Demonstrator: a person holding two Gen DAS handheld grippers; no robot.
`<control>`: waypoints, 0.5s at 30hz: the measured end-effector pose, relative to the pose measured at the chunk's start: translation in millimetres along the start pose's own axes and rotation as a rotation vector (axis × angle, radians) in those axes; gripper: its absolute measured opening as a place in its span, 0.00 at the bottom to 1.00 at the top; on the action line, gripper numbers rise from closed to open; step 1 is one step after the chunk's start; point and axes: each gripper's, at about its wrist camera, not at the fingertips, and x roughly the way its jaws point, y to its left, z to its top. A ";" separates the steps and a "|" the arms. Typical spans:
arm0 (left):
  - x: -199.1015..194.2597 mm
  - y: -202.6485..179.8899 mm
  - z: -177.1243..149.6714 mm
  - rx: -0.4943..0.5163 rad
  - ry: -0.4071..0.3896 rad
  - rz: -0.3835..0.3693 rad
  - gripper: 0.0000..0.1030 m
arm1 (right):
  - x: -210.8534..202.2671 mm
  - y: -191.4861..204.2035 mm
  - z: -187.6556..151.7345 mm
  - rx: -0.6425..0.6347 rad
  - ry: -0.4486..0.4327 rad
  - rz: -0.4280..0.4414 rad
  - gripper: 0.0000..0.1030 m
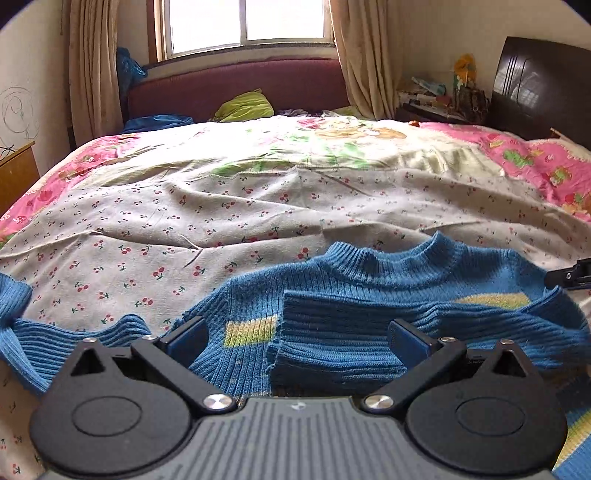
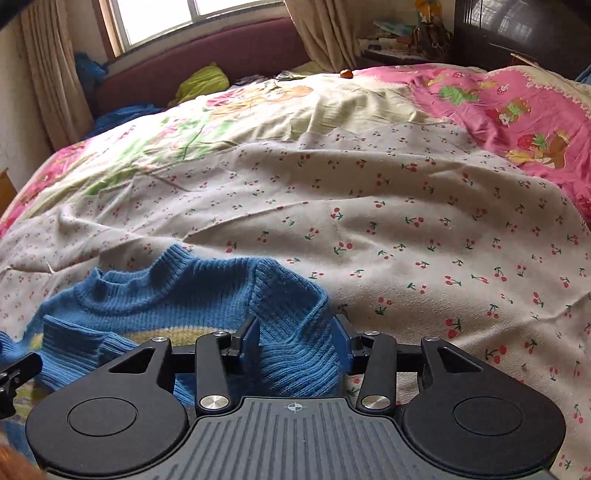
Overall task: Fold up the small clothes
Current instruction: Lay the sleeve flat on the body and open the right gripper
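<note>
Both cameras ride just behind their claws and look forward and downward along the fingers, low and close over the bed (image 1: pixel 258 206).

The left wrist view sits behind the left claw (image 1: pixel 297 338), with the blue knit sweater (image 1: pixel 332 295) directly ahead of and beneath its fingers; the window (image 1: pixel 243 22) lies far ahead, nearly centred.

The right wrist view looks from behind the right claw (image 2: pixel 297 341), tilted a little, with the window (image 2: pixel 159 18) ahead and off to the claw's left.

Both views share the sweater's collar, the cherry-print sheet (image 2: pixel 406 221), the maroon headboard (image 1: pixel 236 88) and curtains (each claw's edge also shows in the other's view).
</note>
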 end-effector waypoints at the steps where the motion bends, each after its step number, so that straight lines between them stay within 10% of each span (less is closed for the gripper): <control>1: 6.8 -3.9 -6.0 0.026 0.044 0.035 1.00 | 4.5 0.4 -1.3 -0.021 0.007 -0.054 0.41; 7: -2.6 4.3 -41.0 0.042 0.133 0.046 1.00 | 1.3 -8.9 -2.6 -0.064 -0.018 -0.176 0.41; 15: -38.2 35.3 -51.9 -0.100 0.121 0.035 1.00 | -37.3 113.0 -11.7 -0.345 -0.062 0.310 0.41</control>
